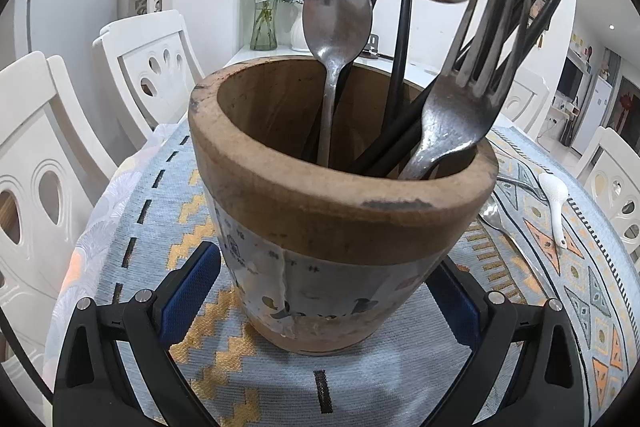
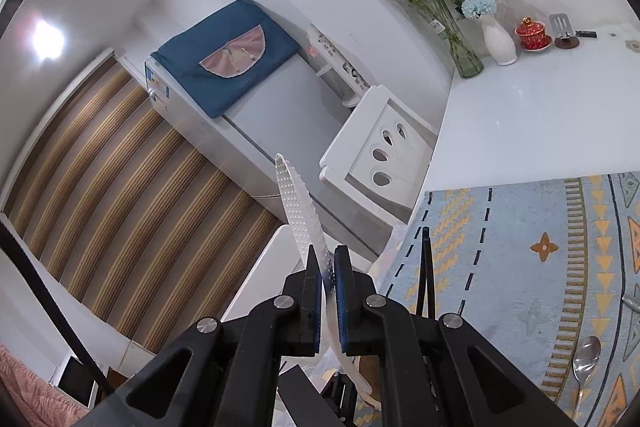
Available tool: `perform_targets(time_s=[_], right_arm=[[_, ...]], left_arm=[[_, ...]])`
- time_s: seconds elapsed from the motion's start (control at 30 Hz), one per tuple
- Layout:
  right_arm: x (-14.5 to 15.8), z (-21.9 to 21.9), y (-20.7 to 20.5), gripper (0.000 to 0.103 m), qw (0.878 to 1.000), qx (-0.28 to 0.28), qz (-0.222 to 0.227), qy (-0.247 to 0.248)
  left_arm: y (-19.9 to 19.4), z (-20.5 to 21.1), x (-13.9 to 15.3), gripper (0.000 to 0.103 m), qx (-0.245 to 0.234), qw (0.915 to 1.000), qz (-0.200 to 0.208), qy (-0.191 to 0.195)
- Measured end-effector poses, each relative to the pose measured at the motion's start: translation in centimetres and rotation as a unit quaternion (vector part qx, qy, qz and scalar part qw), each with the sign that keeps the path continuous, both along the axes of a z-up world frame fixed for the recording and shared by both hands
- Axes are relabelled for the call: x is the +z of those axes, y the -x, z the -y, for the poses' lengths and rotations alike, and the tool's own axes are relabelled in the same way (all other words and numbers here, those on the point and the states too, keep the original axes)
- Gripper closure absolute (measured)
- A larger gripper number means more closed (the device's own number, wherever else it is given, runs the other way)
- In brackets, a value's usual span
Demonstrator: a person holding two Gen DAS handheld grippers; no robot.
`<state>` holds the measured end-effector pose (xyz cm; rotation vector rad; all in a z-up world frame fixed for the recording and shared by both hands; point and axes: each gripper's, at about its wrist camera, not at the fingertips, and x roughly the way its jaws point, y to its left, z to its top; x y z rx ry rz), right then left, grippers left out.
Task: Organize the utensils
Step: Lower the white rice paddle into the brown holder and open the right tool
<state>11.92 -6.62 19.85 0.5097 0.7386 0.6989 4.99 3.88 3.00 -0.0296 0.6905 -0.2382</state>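
A: At frame centre, wooden utensil holder (image 1: 340,195) already contains steel spoon (image 1: 336,11), fork (image 1: 452,119), black chopsticks (image 1: 400,75). Left gripper (image 1: 320,311) brackets its base; whether it grips — cannot tell.

B: Right gripper (image 2: 328,271) is clamped on white rice paddle (image 2: 300,211), its handle end at top, above the holder. Remaining at right on the cloth: white spoon (image 1: 554,203), metal spoon (image 2: 586,355).

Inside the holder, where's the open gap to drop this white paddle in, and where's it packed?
The wooden holder is bare on its left half, between its left wall and the upright spoon. Its right side is crowded: black chopsticks and forks lean there. The right gripper clamps the rice paddle.
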Motion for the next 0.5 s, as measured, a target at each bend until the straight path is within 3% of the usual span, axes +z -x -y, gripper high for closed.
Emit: perform_targets(time_s=[0.33, 0.5], right_arm=[[0.7, 0.0, 0.4, 0.097, 1.000, -0.015, 0.023, -0.001], [0.6, -1.5, 0.5, 0.097, 0.999, -0.012, 0.041, 0.034]], left_arm=[[0.0, 0.0, -0.1, 0.002, 0.000, 1.0000, -0.002, -0.001], [0.1, -0.1, -0.1, 0.002, 0.001, 1.0000, 0.000, 0.000]])
